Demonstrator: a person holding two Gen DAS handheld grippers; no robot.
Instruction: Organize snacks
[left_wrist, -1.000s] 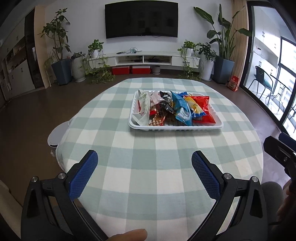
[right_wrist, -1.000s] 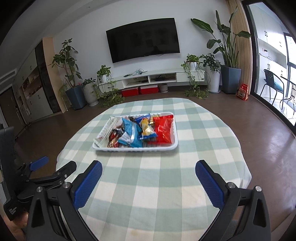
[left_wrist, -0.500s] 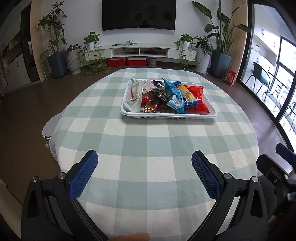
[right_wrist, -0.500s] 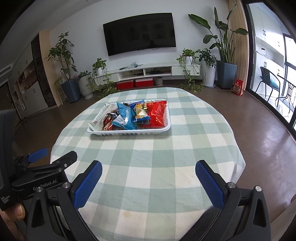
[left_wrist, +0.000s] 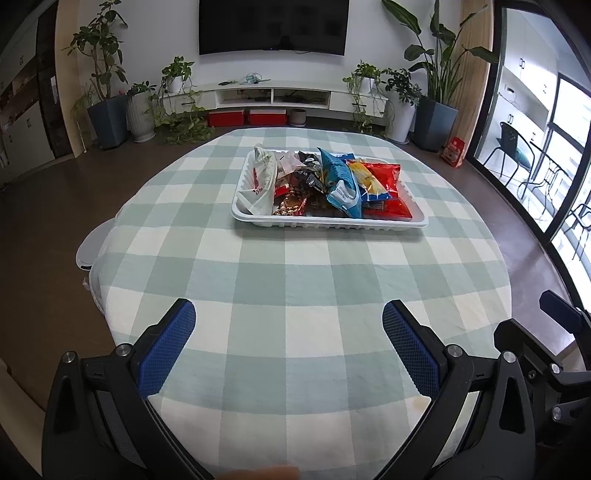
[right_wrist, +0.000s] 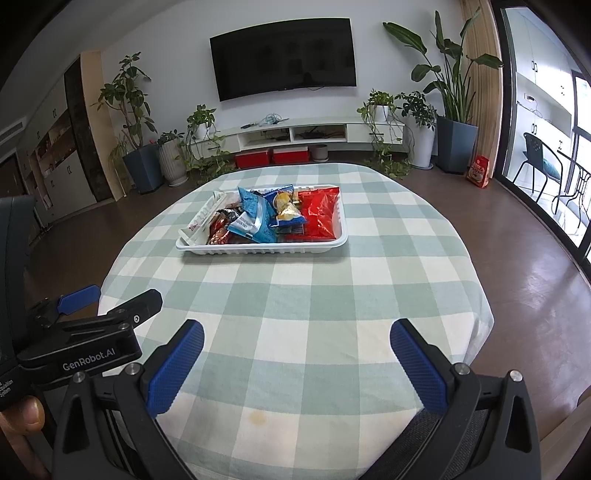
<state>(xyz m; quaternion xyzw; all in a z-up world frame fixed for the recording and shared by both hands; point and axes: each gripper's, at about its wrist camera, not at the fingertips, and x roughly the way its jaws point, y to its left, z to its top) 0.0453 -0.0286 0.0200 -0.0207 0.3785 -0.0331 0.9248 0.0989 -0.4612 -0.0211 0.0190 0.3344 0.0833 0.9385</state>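
Snacks (left_wrist: 325, 184) lie piled in a white tray (left_wrist: 328, 222) on a round table (left_wrist: 295, 280). The tray sits on the far half of the table, well apart from both grippers. A cloth with green and white squares covers the table. It has a small brown spot (right_wrist: 258, 417) near the close edge.

In the pile are a white bag (left_wrist: 263, 181) on the left, a blue bag (left_wrist: 341, 184) in the middle, a yellow one beside it, and a red bag (left_wrist: 386, 184) on the right.

The left gripper (left_wrist: 289, 349) hangs over the near edge of the table. Its blue fingers (left_wrist: 166, 350) are spread wide and hold nothing. The right gripper (right_wrist: 297, 363) does the same beside it, fingers wide apart and empty.

The floor is dark brown. A black TV (right_wrist: 282, 57) hangs on the white wall. Under it is a long white shelf (right_wrist: 291, 133) with two red boxes (right_wrist: 271, 157) below. Green plants in pots stand on both sides. Big glass doors (left_wrist: 546, 133) are on the right, with a dark chair behind them.
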